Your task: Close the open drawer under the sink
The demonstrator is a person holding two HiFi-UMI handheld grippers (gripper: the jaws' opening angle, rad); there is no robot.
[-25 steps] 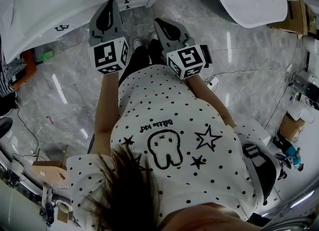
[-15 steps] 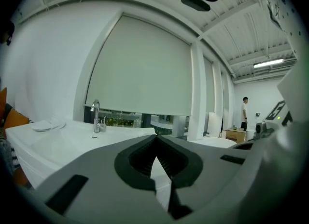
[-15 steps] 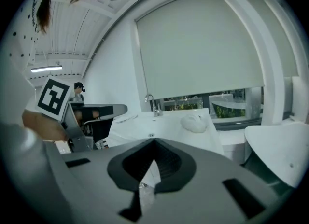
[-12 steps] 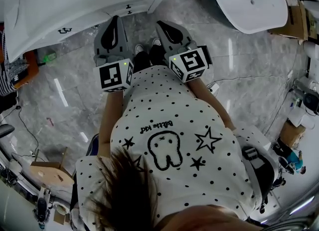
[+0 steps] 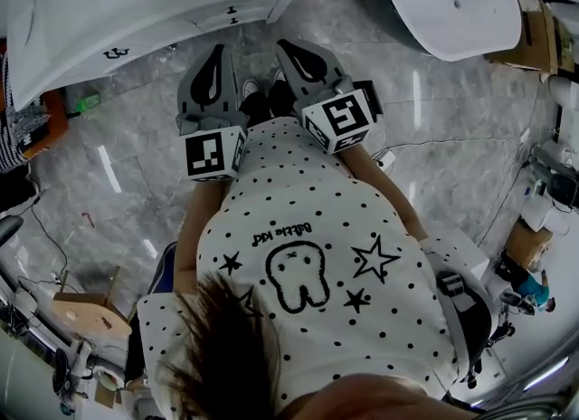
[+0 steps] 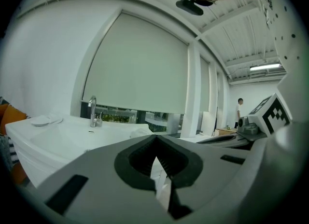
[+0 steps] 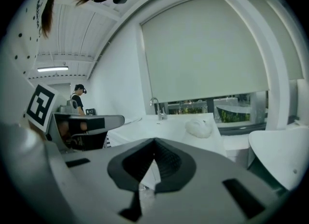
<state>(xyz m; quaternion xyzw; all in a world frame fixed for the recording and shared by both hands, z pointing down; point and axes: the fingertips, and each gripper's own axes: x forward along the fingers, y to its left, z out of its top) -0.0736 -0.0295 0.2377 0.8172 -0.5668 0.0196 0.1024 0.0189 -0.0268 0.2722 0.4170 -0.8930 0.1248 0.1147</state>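
Grey marble floor [image 5: 118,165] is spreading out below the white sink [image 5: 63,11]. The drawer [image 5: 167,40] under that sink is seemingly sitting flush, so the closing is probably finishing; its contents are hiding from view. The left tool [image 5: 217,47] and right tool [image 5: 281,43] are hovering near the sink, both pressed together, gripping nothing.

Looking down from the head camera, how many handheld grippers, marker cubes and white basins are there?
Grippers: 2, left gripper and right gripper
Marker cubes: 2, left cube and right cube
White basins: 2, sink and round tub
Total: 6
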